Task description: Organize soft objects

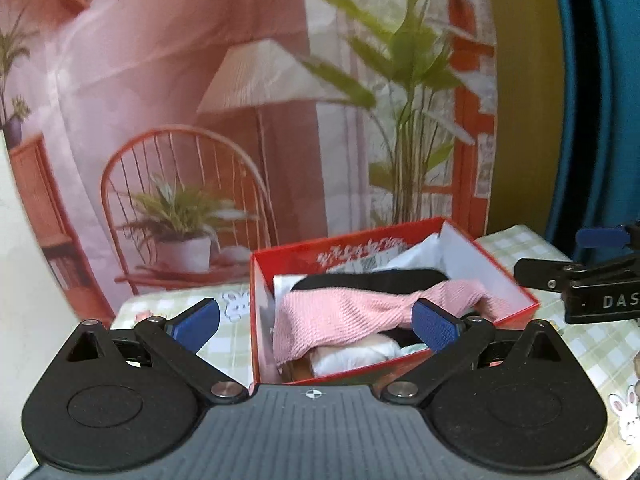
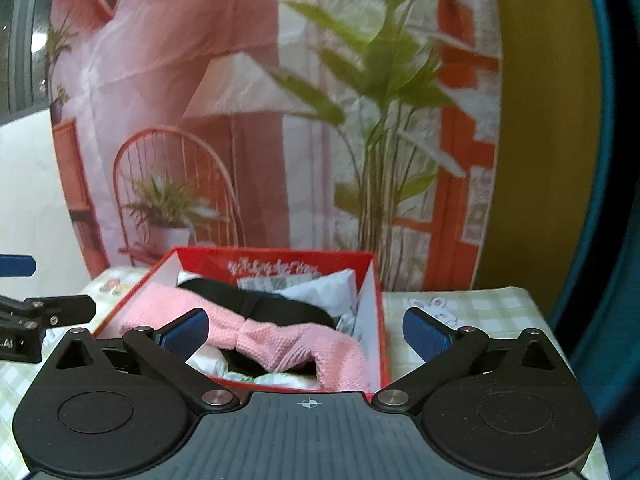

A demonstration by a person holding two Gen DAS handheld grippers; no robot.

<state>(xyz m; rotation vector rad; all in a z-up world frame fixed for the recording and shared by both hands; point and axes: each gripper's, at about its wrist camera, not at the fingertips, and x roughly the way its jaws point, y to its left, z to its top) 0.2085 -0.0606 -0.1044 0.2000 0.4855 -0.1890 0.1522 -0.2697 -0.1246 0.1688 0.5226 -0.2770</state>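
Pink knit [image 1: 352, 316] lies draped in red box [image 1: 516, 292], long axis running across btwn left gripper's [image 1: 316, 322] fingers, bow-pinched mid. Under it: black band [image 1: 372, 280], white cloth [image 1: 352, 356]. Box sits ahead of both grippers. Right gripper [image 2: 306, 332] fingers wide, holding nothing; left same.

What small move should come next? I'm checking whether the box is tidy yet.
Probably tuck the pink cloth down inside the red box: its end drapes over the near wall. Both grippers, left and right, stand open, holding nothing.
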